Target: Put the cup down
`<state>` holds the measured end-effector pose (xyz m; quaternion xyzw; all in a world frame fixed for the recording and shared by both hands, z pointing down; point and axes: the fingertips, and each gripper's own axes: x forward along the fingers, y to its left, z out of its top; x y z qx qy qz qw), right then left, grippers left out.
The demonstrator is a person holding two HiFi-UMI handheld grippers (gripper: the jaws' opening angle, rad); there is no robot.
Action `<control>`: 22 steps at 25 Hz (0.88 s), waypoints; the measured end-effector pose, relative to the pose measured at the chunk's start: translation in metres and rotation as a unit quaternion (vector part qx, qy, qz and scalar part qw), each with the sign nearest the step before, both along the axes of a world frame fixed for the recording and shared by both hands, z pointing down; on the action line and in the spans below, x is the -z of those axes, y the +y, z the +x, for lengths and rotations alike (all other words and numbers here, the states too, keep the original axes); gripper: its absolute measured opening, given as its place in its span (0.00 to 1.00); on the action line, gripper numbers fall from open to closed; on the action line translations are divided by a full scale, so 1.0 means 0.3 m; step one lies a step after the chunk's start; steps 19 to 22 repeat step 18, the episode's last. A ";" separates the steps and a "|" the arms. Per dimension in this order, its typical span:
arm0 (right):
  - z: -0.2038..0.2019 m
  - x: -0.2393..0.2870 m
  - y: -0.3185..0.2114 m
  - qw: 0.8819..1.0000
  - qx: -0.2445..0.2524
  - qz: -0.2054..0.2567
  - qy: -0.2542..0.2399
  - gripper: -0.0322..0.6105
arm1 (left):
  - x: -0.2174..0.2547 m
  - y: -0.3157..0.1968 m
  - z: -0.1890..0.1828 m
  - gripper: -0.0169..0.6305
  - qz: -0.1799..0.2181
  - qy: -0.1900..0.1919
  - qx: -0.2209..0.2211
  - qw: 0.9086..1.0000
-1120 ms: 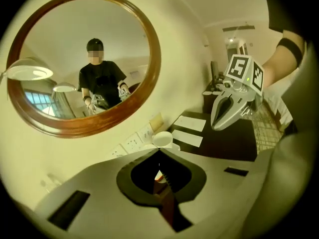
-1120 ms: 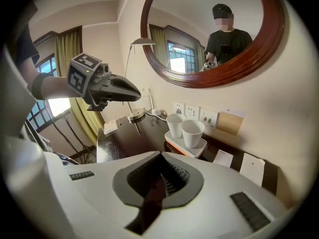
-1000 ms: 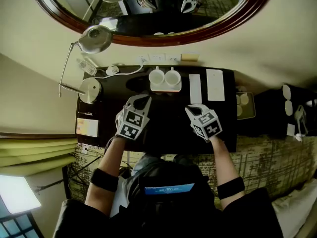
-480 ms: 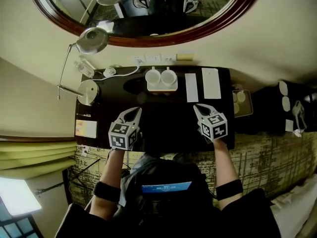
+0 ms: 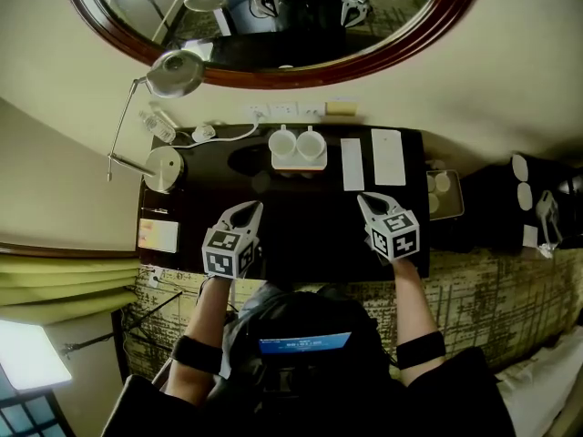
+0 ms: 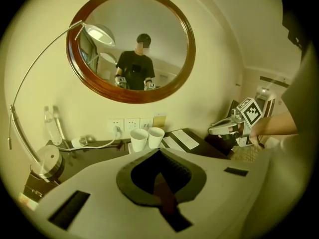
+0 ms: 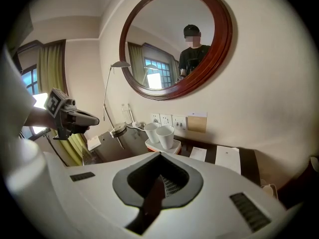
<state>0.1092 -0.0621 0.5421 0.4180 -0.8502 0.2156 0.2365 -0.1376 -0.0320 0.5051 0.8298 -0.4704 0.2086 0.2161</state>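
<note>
Two white cups (image 5: 283, 141) (image 5: 311, 141) stand upright side by side on a small white tray (image 5: 298, 163) at the back of the dark desk (image 5: 301, 217). Both also show in the left gripper view (image 6: 138, 139) and in the right gripper view (image 7: 165, 136). My left gripper (image 5: 246, 208) hovers over the desk's front left, shut and empty, well short of the cups. My right gripper (image 5: 368, 199) hangs over the front right, likewise shut with nothing in it. Each gripper sees the other: the right gripper (image 6: 227, 128) and the left gripper (image 7: 82, 117).
A desk lamp (image 5: 173, 71) arcs over the desk's left end from its round base (image 5: 164, 167). Two white paper cards (image 5: 352, 162) (image 5: 389, 156) lie right of the tray. Wall sockets (image 5: 282, 110), a water bottle (image 5: 159, 121) and an oval mirror (image 5: 273, 25) line the back wall. A side tray (image 5: 442, 189) sits to the right.
Both grippers have drawn back from the cups toward the desk's front edge and spread apart, then held nearly still. Both stayed shut and empty. The cups have not moved.
</note>
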 end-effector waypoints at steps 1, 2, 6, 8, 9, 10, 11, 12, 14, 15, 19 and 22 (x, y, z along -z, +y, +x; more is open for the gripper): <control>-0.003 0.003 -0.003 1.000 0.002 0.001 0.000 0.05 | 0.001 0.001 0.002 0.03 0.000 0.001 0.000 1.000; -0.005 0.005 -0.005 1.000 0.004 0.003 0.000 0.05 | 0.002 0.002 0.003 0.03 -0.001 0.002 0.000 1.000; -0.007 0.004 -0.011 1.000 0.008 0.002 0.000 0.05 | -0.009 0.013 0.002 0.03 -0.005 0.001 0.001 1.000; -0.009 0.001 -0.011 1.000 0.010 0.001 0.000 0.05 | -0.013 0.014 -0.002 0.03 -0.006 0.001 0.003 1.000; -0.010 0.000 -0.011 1.000 0.011 0.000 0.000 0.05 | -0.013 0.013 -0.004 0.03 -0.005 0.001 0.004 1.000; -0.011 0.000 -0.011 1.000 0.011 0.000 0.000 0.05 | -0.013 0.011 -0.005 0.03 -0.004 0.002 0.004 1.000; -0.011 0.000 -0.009 1.000 0.012 -0.001 0.000 0.05 | -0.013 0.010 -0.007 0.03 -0.004 0.002 0.004 1.000; -0.012 0.000 -0.008 1.000 0.012 -0.002 0.001 0.05 | -0.011 0.011 -0.007 0.03 -0.004 0.003 0.004 1.000; -0.013 0.003 -0.005 1.000 0.014 -0.003 0.000 0.05 | -0.010 0.012 -0.006 0.03 -0.005 0.002 0.004 1.000; -0.013 0.004 -0.005 1.000 0.014 -0.003 0.000 0.05 | -0.009 0.011 -0.005 0.03 -0.005 0.001 0.004 1.000; -0.012 0.011 -0.011 1.000 0.015 -0.001 -0.001 0.05 | -0.005 0.004 -0.004 0.03 -0.004 0.000 0.003 1.000; -0.012 0.011 -0.011 1.000 0.015 -0.001 -0.001 0.05 | -0.005 0.004 -0.004 0.03 -0.004 0.000 0.003 1.000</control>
